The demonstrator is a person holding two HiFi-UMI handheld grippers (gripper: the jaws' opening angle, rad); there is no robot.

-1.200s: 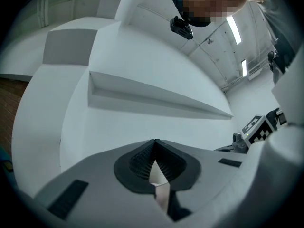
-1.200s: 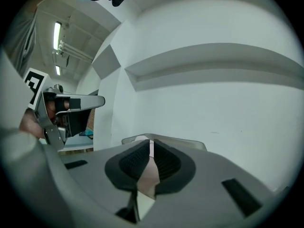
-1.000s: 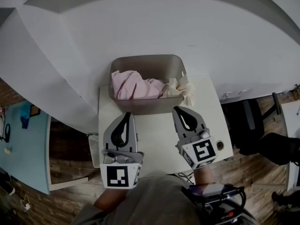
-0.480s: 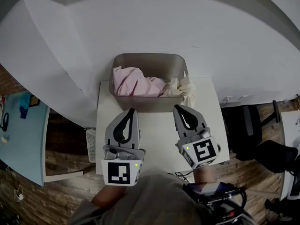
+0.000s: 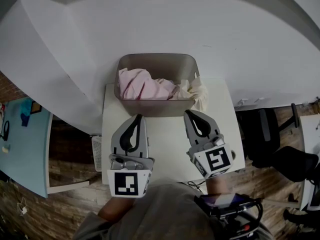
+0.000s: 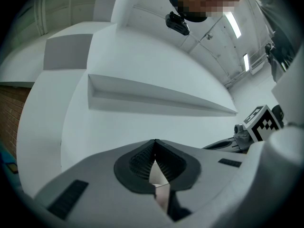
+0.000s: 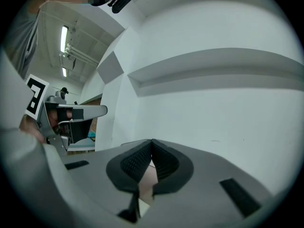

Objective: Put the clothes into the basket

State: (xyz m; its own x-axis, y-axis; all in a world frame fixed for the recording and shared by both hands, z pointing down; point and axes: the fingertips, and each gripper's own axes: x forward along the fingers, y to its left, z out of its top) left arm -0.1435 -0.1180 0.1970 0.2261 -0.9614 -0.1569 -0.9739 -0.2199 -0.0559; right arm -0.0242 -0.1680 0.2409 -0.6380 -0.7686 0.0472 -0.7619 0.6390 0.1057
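A grey basket [image 5: 155,107] stands at the far edge of a small white table [image 5: 165,144]. Inside it lie a pink garment [image 5: 142,88] and a cream garment [image 5: 192,90] that drapes over the basket's right rim. My left gripper [image 5: 138,118] hovers over the table just short of the basket's front wall, its jaws shut with nothing between them. My right gripper [image 5: 189,114] is beside it on the right, also shut and empty. In both gripper views the jaw tips [image 6: 154,141] [image 7: 152,141] meet and point up at a white wall.
A white curved wall [image 5: 165,29] rises right behind the basket. A dark office chair [image 5: 272,139] stands to the right of the table on the wooden floor. A light blue surface [image 5: 25,154] lies at the left.
The head view has shifted a little, so basket and table sit slightly differently in frame. Both grippers stay shut and in nearly the same place over the table.
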